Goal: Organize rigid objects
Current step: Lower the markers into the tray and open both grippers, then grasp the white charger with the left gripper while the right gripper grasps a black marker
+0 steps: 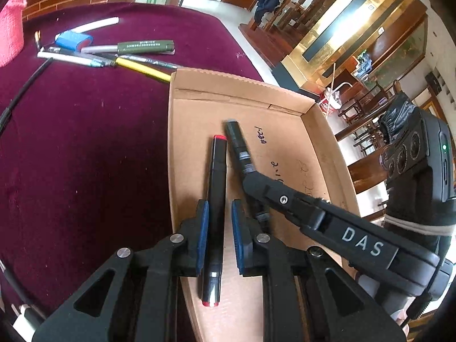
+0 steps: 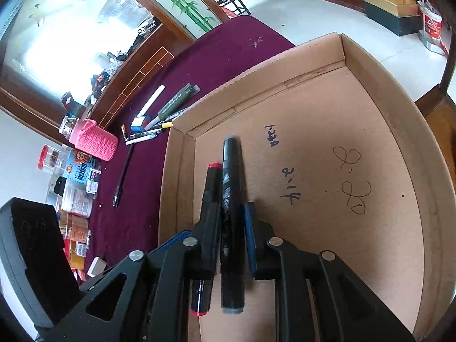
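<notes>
Two handheld grippers reach into a shallow cardboard box (image 2: 370,108) on a dark red cloth-covered table (image 1: 85,156).

In the left wrist view, the left gripper (image 1: 219,228) straddles a black marker with red ends (image 1: 218,199). The marker's long axis runs from 6 o'clock to 12 o'clock, straight along the fingers. The jaws are narrow, yet a thin gap shows at the right blue pad, so the grip looks slack or just released; the marker seems to rest on the box floor.

Just beside it, at 1 o'clock, lies a black marker with grey ends (image 2: 232,228), nearly parallel. In the right wrist view, the right gripper (image 2: 232,236) straddles this one, jaws narrow with a sliver of space at the right pad; I cannot tell if it presses.

Both markers sit near the box's left wall, almost touching each other.

Outside the box, at 11 o'clock in the left view, a cluster of loose pens (image 1: 114,54) waits on the cloth, nearer the left hand. The box wall stands between.
</notes>
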### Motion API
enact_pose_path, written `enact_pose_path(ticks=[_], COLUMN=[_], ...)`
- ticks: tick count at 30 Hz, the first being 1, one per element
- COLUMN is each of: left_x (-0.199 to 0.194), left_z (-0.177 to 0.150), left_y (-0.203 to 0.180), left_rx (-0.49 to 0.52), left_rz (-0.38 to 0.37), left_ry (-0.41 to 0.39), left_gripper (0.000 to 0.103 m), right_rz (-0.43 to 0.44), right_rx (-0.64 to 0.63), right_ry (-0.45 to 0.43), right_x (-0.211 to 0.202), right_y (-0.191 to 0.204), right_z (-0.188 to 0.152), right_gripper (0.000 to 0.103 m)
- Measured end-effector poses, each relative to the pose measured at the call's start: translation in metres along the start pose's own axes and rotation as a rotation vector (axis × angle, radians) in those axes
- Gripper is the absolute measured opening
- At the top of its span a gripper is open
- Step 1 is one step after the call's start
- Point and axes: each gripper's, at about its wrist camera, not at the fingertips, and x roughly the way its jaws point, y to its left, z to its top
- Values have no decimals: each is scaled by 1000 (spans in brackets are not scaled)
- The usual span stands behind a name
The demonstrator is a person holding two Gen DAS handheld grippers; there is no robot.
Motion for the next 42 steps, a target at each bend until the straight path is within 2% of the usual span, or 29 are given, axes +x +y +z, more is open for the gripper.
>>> enact_pose_path(ticks=[2,12,19,26,27,30,31,36,38,42], left_x=[0,-36,-76,-122,-129,-155,-163,-199,-199,-185], left_z=[-2,-18,-43,-77,-82,-93,-96,-95,-89,-77], left_y=[0,-3,12,47,56,86,95,148,165,204], left_rx=[-11,9,17,27,17,-31,-44,-143,-179,-259], left_rz=[-13,-13,-14,60,73,107,129,225,257,311], left_ry=[11,-29,-67,-104,-105,-139,-157,-211,-197,-138], left_gripper=[13,13,13,13,18,55,58,59,64,64], right_rz=[-1,-20,17,47,49,63,68,69,64,52], right_rx=[-3,-27,-59,-171,-193,-258,-278,-367,-394,-426], right_ry=[0,-96,-134,-156,-159,-154,-149,-133,-127,-113], right_x=[-1,-22,-34,-46,-47,-46,-45,-37,-33,-26], right_y=[1,10,22,57,64,82,88,110,117,123], right_z=[0,-2,-10,-33,-36,-47,-51,-69,-75,-83], right_gripper=[35,35,35,35,35,40,43,43,43,43])
